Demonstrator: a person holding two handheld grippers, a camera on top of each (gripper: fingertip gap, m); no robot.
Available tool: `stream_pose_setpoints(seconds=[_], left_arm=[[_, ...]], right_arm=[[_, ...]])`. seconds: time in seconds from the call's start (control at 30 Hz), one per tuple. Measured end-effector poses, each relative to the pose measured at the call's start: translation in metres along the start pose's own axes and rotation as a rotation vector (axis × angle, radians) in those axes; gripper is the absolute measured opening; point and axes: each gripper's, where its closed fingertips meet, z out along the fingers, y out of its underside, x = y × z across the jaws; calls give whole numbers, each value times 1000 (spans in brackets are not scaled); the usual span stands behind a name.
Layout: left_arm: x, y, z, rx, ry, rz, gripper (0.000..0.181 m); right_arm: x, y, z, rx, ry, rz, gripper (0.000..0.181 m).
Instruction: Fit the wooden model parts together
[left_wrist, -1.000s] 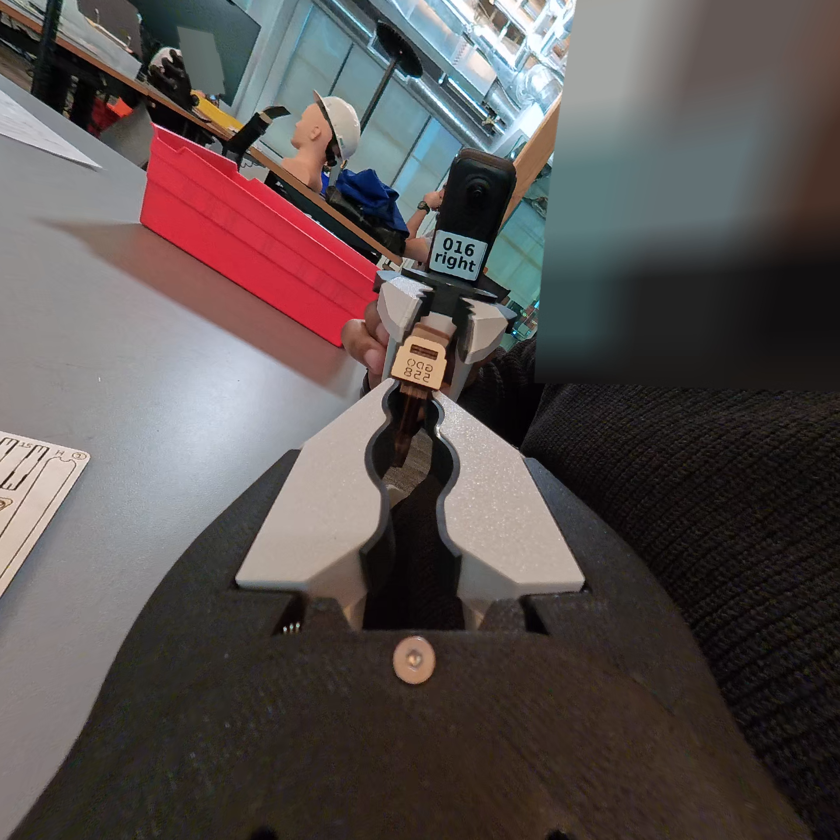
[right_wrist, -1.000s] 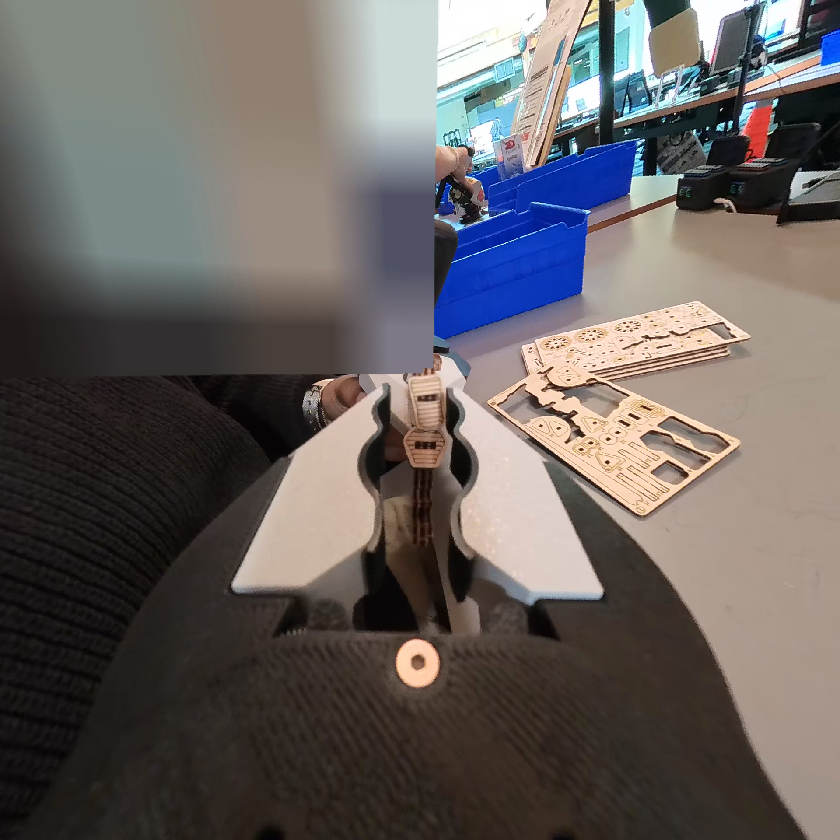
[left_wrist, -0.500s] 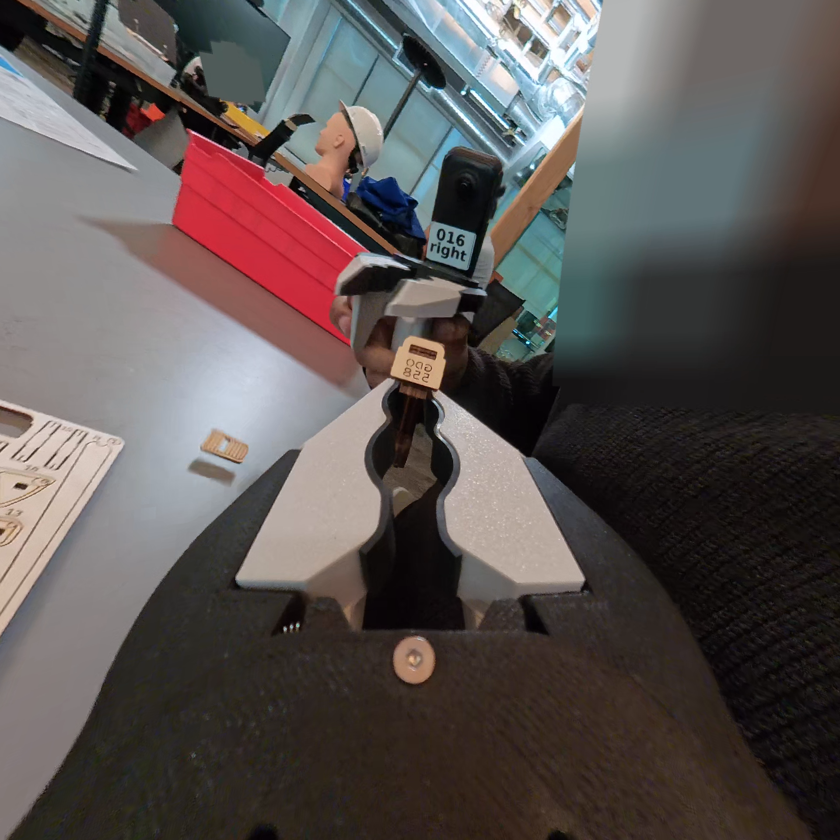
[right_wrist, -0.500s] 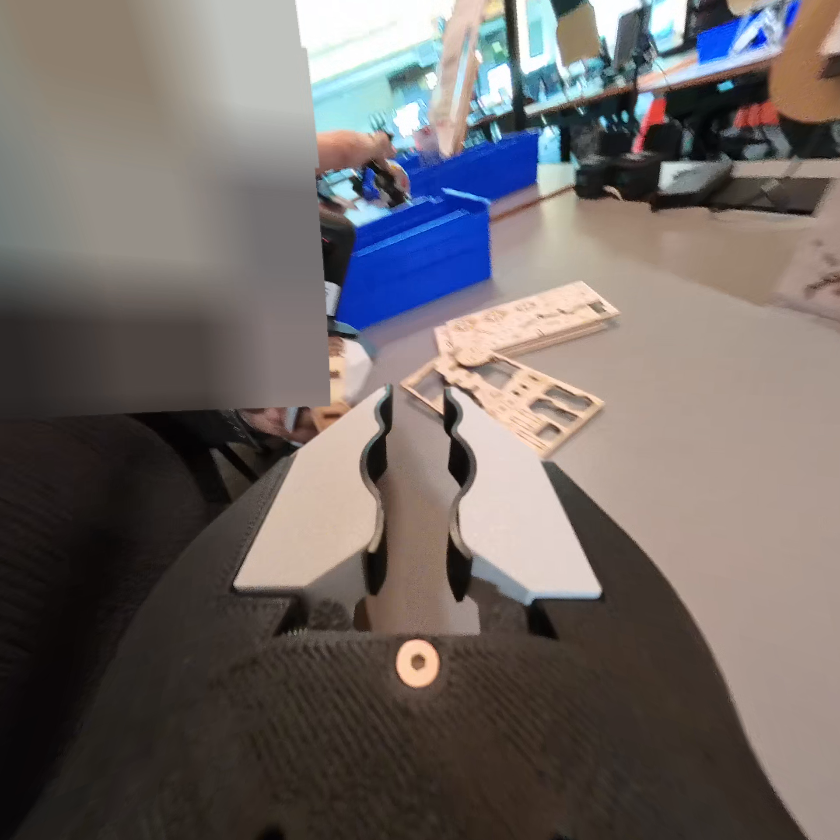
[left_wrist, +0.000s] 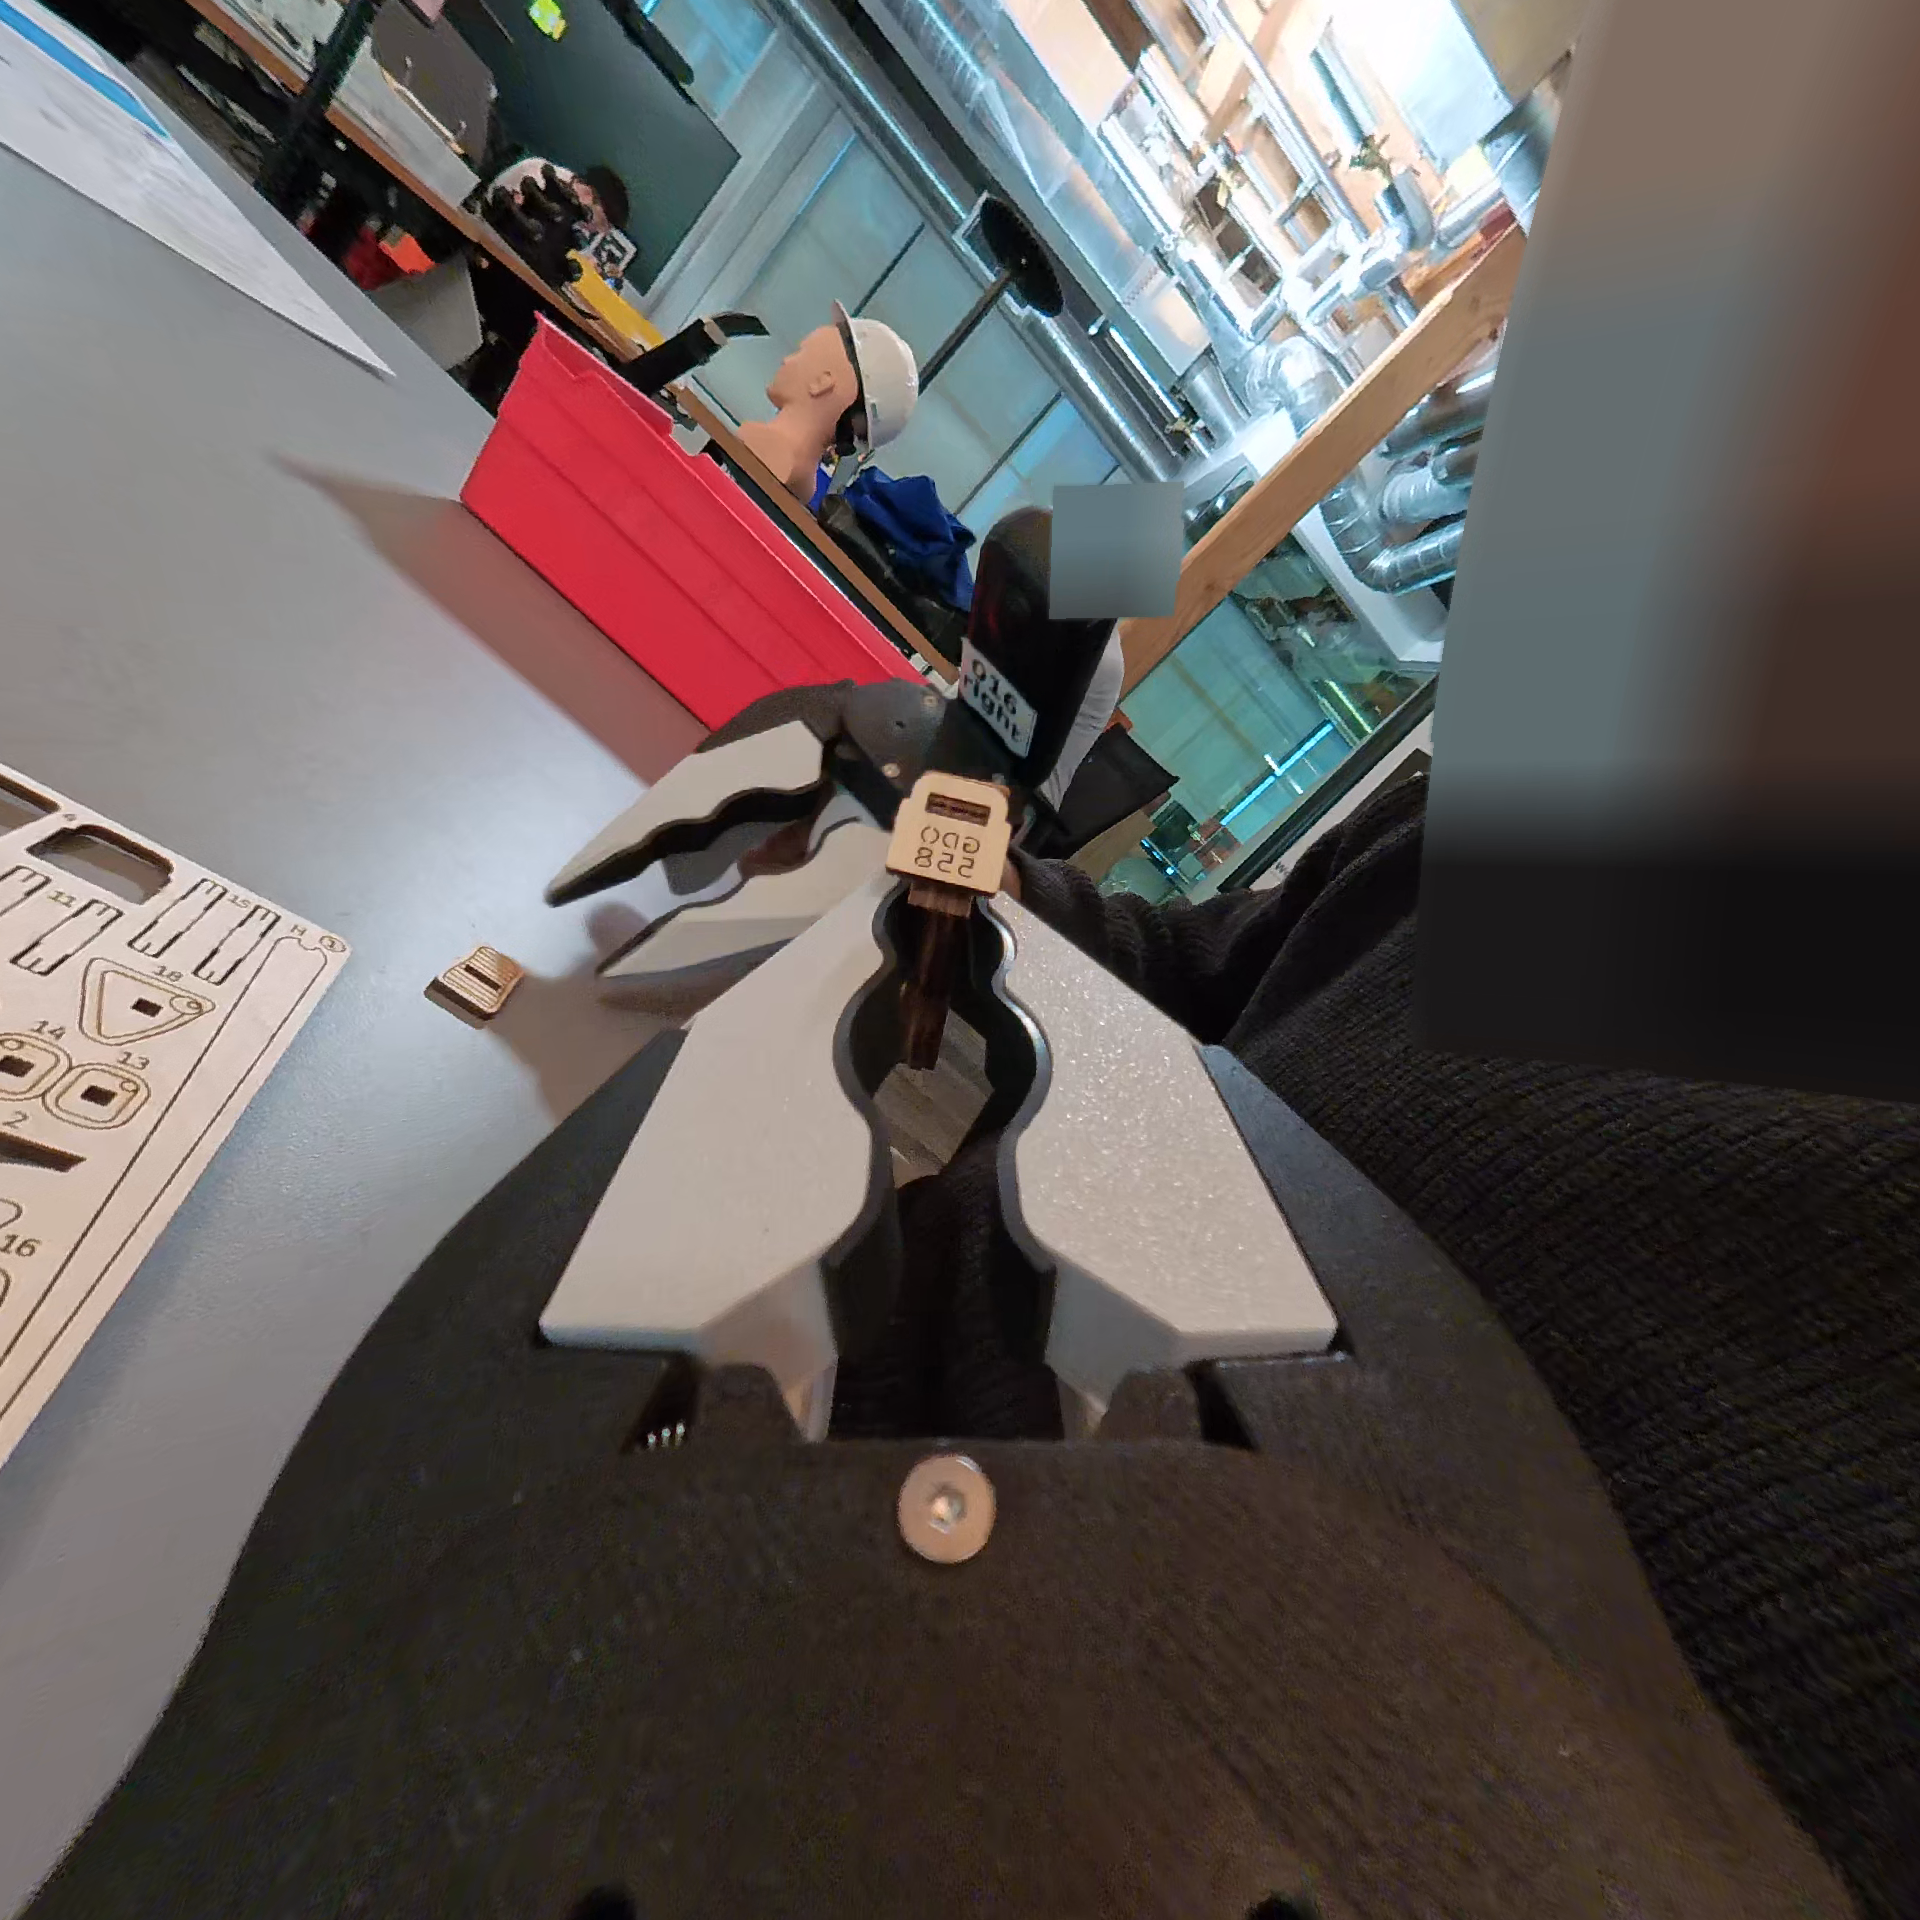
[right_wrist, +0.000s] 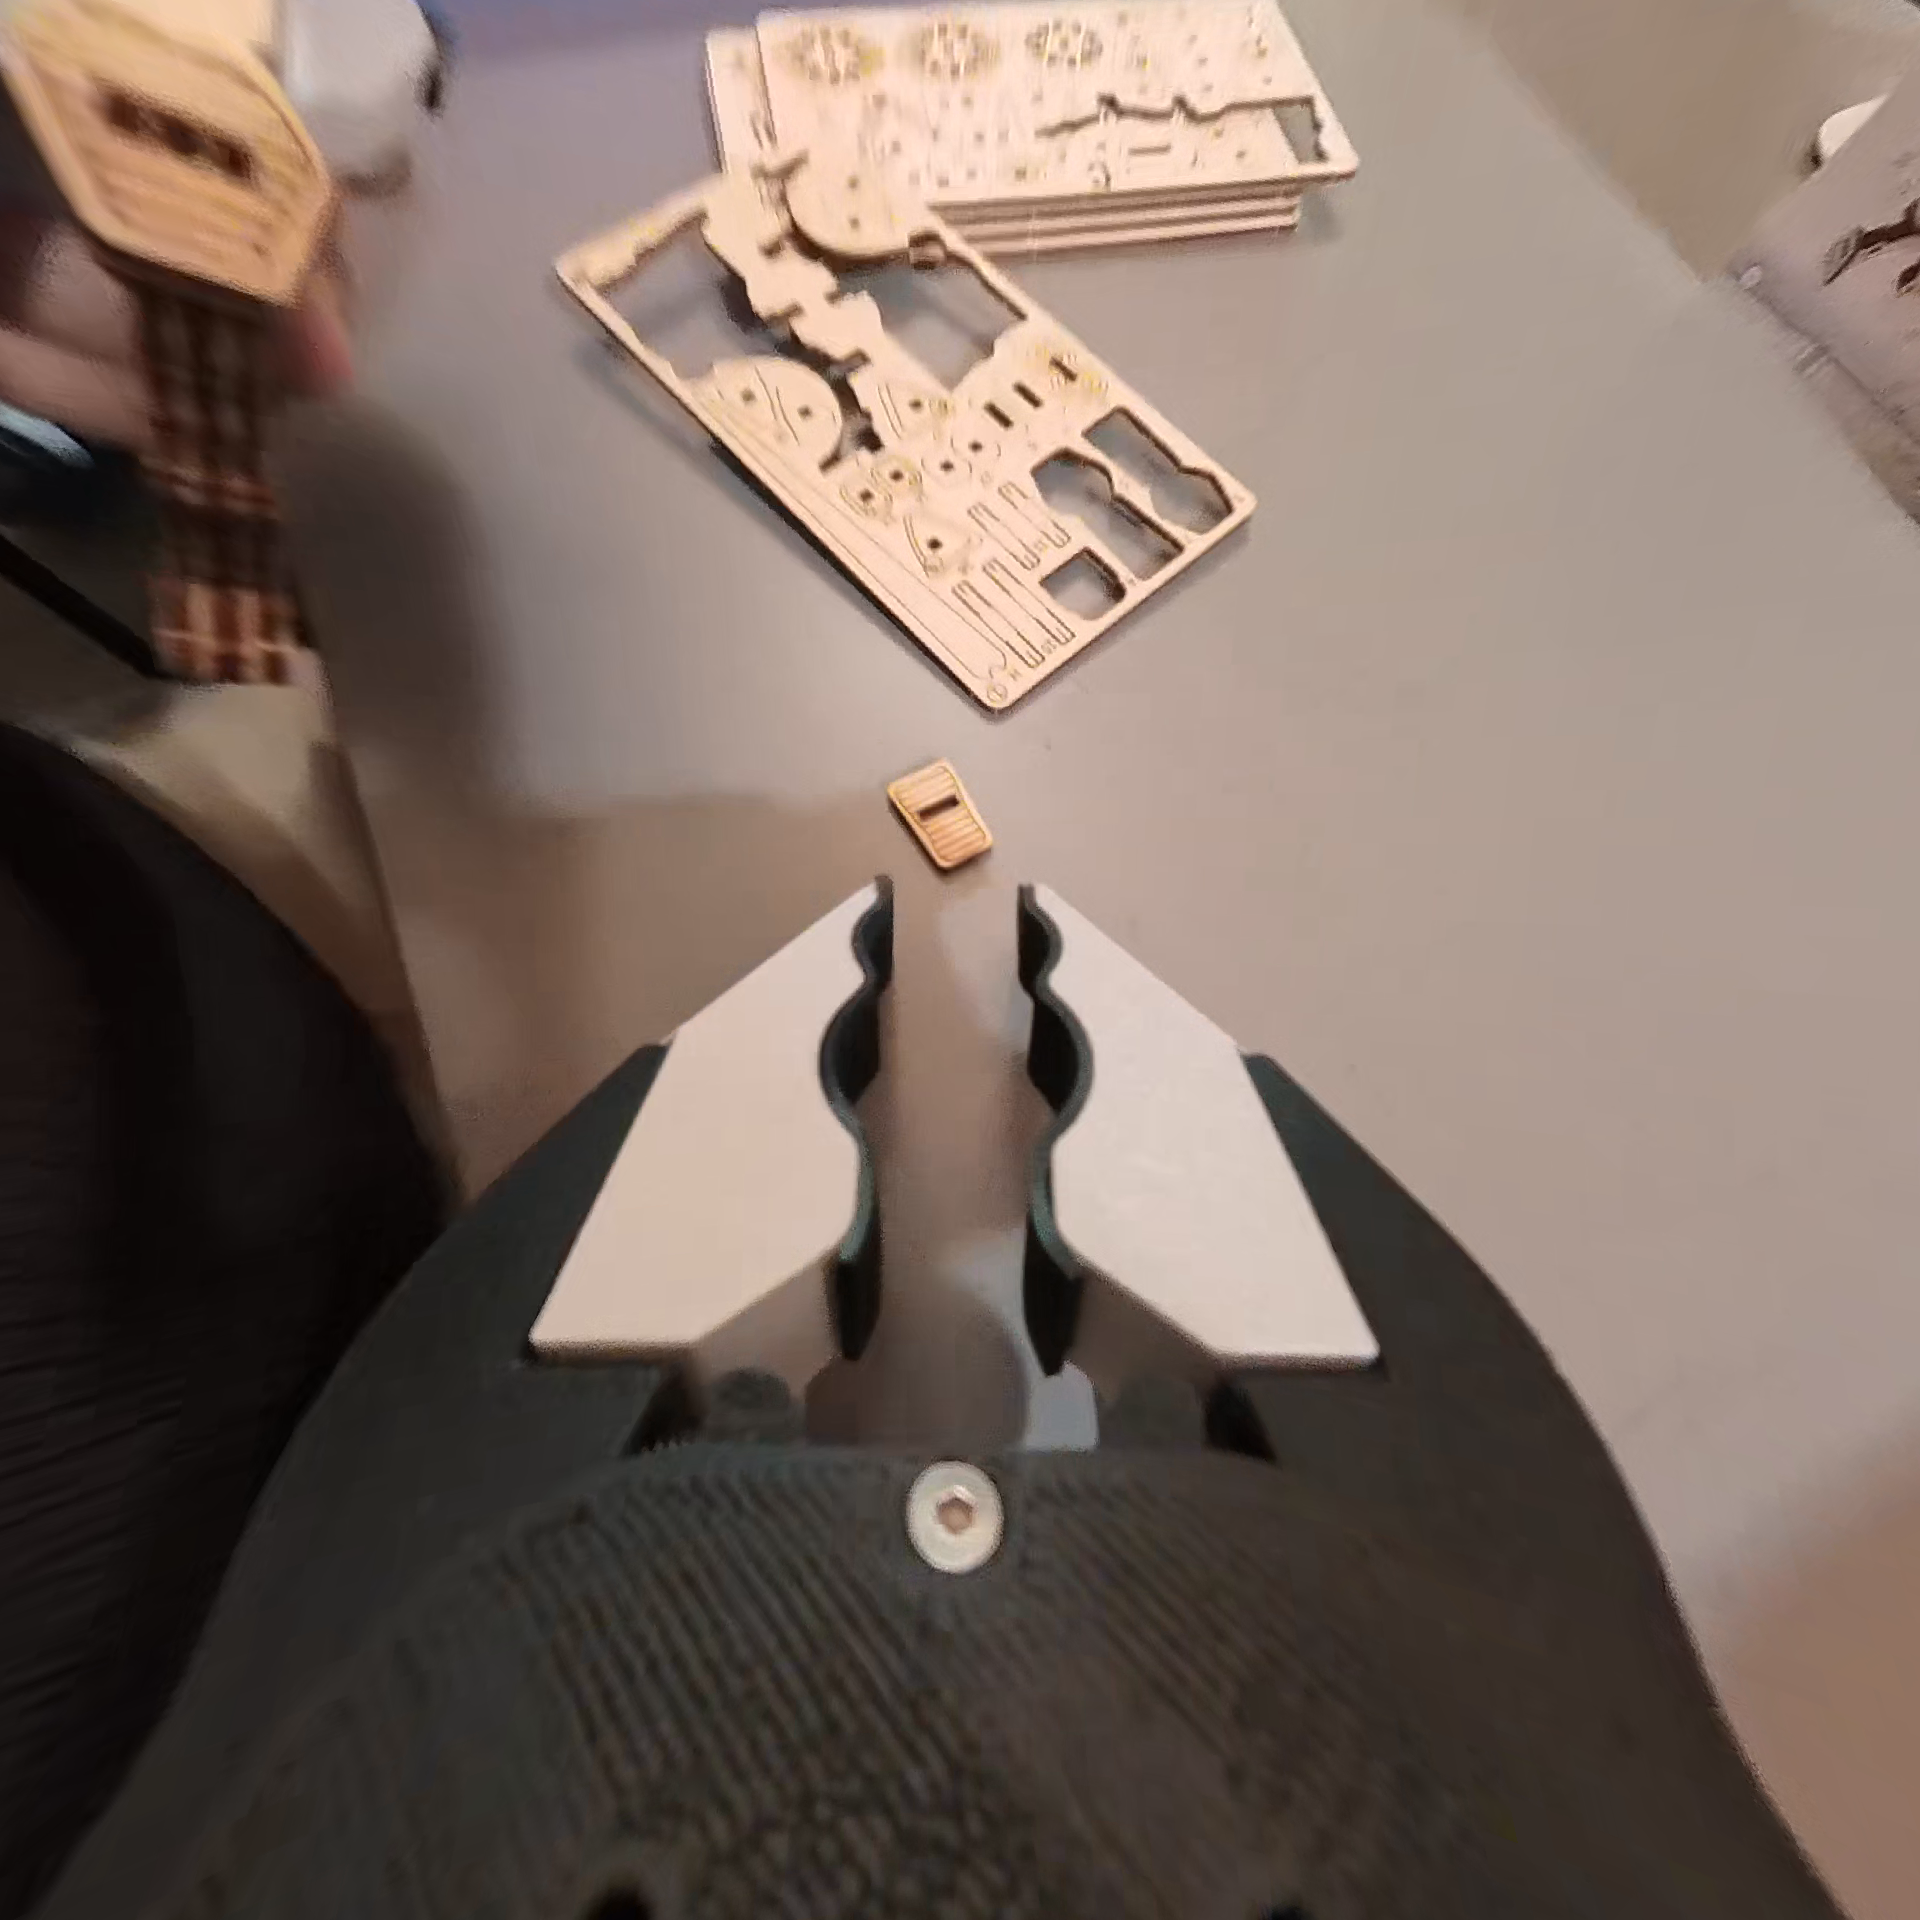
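Left tongs (left_wrist: 940, 914) clamped on pale laser-cut wooden assembly with dark layered stem (left_wrist: 948, 847), held above grey desk (left_wrist: 260, 644) edge. Right tongs (right_wrist: 954, 894) parted, empty, angled down over desk. Small tan slotted wooden piece (right_wrist: 938, 828) lies flat just beyond right tips. Cut-out plywood part sheet (right_wrist: 904, 436) further out, near stack of plywood sheets (right_wrist: 1039, 135). Red plastic bin (left_wrist: 665, 561) well behind.

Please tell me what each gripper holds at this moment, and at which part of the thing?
The left gripper grips the wooden model part by its dark stem, just below its pale head. The right gripper holds nothing; its jaws stand open above the small wooden piece.
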Motion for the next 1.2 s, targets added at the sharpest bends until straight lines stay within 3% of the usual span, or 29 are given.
stream_pose_setpoints(seconds=[0.13,0.27,0.33,0.43,0.57,0.67,0.77,0.9,1.2], left_arm=[[1,2,2,-7,12,-14,6],[1,4,2,-10,20,-28,7],[2,4,3,-9,21,-32,6],[2,4,3,-10,12,-24,6],[-2,8,3,-36,-29,-3,7],[-9,10,3,-55,-87,38,7],[-13,8,3,-53,-124,84,6],[-18,11,4,-84,-167,128,6],[-18,14,5,-108,-178,148,6]], right_arm=[[2,-1,15,-42,14,-76,23],[-1,-5,26,-66,-73,3,30],[-1,-5,26,-69,-99,29,16],[-1,-2,22,-67,-102,30,15],[-1,-27,4,95,-92,41,14],[-18,-73,-29,356,-235,186,13],[-30,-92,-49,478,-377,391,14],[-39,-97,-50,509,-474,544,13],[-48,-90,-35,469,-571,656,13]])
